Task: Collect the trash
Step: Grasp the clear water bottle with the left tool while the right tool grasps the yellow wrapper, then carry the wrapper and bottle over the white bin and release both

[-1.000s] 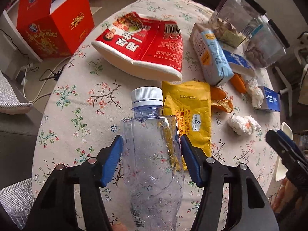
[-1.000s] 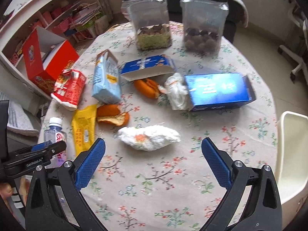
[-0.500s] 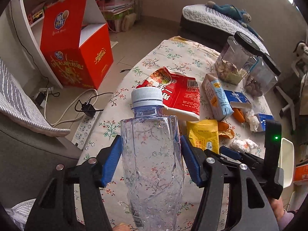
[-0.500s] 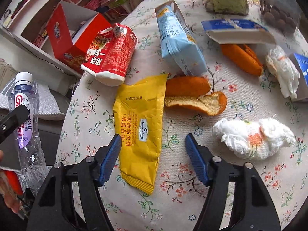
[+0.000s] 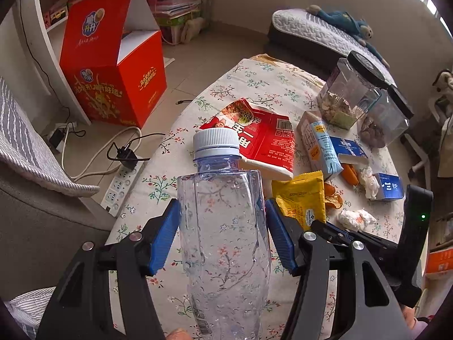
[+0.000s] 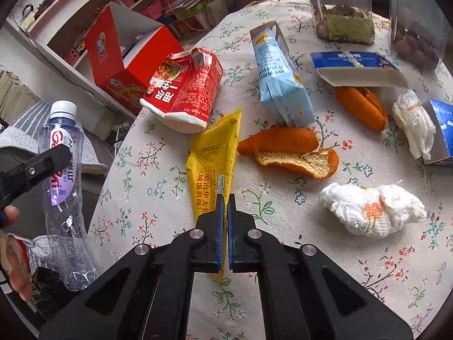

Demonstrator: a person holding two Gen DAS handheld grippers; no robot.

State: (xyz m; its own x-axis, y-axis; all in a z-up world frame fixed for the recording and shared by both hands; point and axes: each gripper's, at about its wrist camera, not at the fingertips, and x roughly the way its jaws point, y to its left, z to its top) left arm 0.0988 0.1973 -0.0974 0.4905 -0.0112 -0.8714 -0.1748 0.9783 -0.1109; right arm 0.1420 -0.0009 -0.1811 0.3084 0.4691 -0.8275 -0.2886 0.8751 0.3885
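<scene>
Clearly the left tongs (image 5: 223,235) hold an empty clear plastic bottle (image 5: 223,226) upright, blue pads pressed to either side of its body and its white cap (image 5: 216,140) on top; from the right wrist view the same bottle (image 6: 66,187) hangs off the desk's left edge, over the floor side, with a purple-and-red label showing. The right tongs (image 6: 225,206) are pinched narrow on the near end of a yellow snack wrapper (image 6: 212,158), which lies flat on the flowered cloth of the desk (image 6: 325,269). Just beyond the wrapper a crushed red carton (image 6: 184,96) lies on its side, and a pale blue carton (image 6: 280,82) lies near it to the right. Two pieces of orange peel (image 6: 288,150) sit right beside the wrapper, touching its upper right edge or nearly so. A crumpled white tissue (image 6: 371,209) rests to the right of the tongs, apart from the peel. Farther back stand two clear jars (image 5: 351,93) with black lids, and a flattened blue-and-white box (image 6: 356,68) lies before them. An open red cardboard box (image 5: 113,70) stands on the floor past the desk.
</scene>
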